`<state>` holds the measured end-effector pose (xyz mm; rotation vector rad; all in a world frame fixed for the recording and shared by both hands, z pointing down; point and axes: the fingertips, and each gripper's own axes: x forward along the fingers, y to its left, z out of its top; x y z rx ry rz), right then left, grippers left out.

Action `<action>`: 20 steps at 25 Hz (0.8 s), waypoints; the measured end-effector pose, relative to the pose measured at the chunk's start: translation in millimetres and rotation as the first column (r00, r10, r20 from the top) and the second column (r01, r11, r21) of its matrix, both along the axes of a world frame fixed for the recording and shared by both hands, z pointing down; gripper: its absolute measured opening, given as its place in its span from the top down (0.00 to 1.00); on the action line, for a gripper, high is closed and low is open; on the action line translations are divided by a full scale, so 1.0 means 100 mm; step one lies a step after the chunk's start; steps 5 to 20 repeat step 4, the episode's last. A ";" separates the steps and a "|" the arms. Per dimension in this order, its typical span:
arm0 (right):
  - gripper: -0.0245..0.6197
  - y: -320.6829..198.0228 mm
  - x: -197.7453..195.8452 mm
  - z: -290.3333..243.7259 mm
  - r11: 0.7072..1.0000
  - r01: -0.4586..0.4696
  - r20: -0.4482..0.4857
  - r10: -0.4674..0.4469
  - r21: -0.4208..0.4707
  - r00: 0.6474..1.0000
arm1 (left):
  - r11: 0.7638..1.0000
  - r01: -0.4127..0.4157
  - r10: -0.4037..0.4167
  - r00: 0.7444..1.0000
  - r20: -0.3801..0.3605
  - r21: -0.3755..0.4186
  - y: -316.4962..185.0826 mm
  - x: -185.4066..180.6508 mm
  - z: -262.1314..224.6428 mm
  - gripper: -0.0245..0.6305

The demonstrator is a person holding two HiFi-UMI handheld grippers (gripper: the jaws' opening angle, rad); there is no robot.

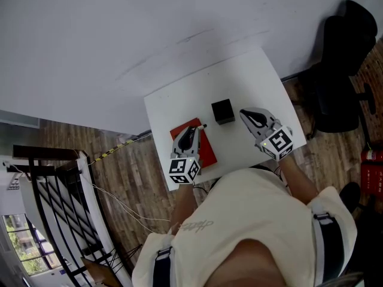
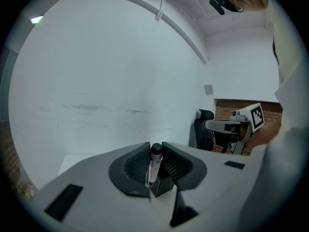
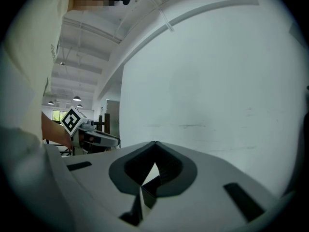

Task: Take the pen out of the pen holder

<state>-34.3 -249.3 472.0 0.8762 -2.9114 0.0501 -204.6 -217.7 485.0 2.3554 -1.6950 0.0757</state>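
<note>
A small black cube pen holder [image 1: 222,110] stands on the white table [image 1: 197,88]. The pen [image 2: 154,164] is upright between the ribbed pads of my left gripper [image 2: 155,152], which is shut on it. From above, my left gripper [image 1: 194,130] hangs over a red notebook [image 1: 207,151], left of the holder and apart from it, with the pen's end [image 1: 202,126] poking out. In the left gripper view the dark holder [image 2: 163,186] shows low behind the pen. My right gripper [image 1: 246,114] is right of the holder. Its jaws meet at the tips [image 3: 154,145] with nothing held.
The table is small, with edges close on all sides. A black office chair [image 1: 338,70] stands at the right and a red extinguisher [image 1: 372,171] sits on the wood floor. A black stair railing [image 1: 54,214] is at the left. A white wall rises behind the table.
</note>
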 end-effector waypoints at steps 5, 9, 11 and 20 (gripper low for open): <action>0.95 0.00 0.00 0.04 1.000 -0.004 -0.006 0.004 -0.009 1.000 | 1.000 -0.002 0.002 1.000 0.002 0.000 -0.02 -0.01 0.01 0.83; 0.95 0.00 0.00 0.04 1.000 -0.004 -0.006 0.004 -0.009 1.000 | 1.000 -0.002 0.002 1.000 0.002 0.000 -0.02 -0.01 0.01 0.83; 0.95 0.00 0.00 0.04 1.000 -0.004 -0.006 0.004 -0.009 1.000 | 1.000 -0.002 0.002 1.000 0.002 0.000 -0.02 -0.01 0.01 0.83; 0.95 0.00 0.00 0.04 1.000 -0.004 -0.006 0.004 -0.009 1.000 | 1.000 -0.002 0.002 1.000 0.002 0.000 -0.02 -0.01 0.01 0.83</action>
